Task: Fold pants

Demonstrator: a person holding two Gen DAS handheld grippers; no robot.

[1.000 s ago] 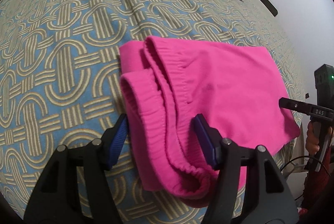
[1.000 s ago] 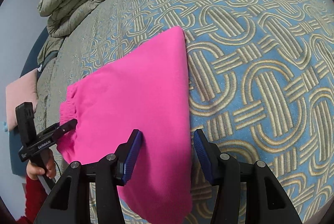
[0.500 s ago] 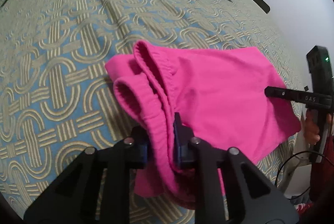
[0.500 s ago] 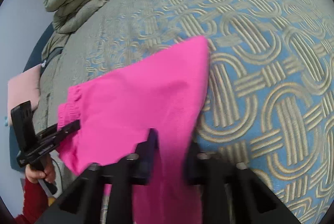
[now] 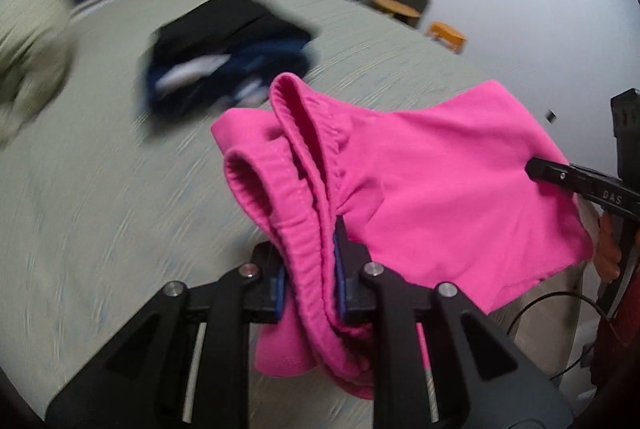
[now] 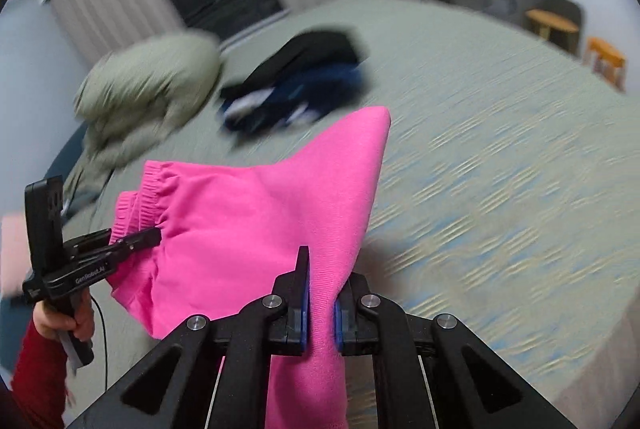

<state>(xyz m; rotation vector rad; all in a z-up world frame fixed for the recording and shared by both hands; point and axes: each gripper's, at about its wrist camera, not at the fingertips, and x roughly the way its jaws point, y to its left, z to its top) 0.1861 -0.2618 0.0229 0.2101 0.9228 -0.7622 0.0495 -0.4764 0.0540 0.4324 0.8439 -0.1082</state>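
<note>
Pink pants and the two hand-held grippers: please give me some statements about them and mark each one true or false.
1. The left hand-held gripper is shut on the elastic waistband of the pink pants. True.
2. The right hand-held gripper is open and holds nothing. False: it is shut on the pants' other side.
3. The pants lie flat on the bed. False: they are lifted above it.
4. A dark pile of clothes lies on the bed. True.

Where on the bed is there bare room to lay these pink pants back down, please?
The bedspread is bare across the wide stretch right of the lifted pants, out to its edge. The near side left of the pants is also bare. The far end is crowded: dark clothes beside the green duvet.
</note>
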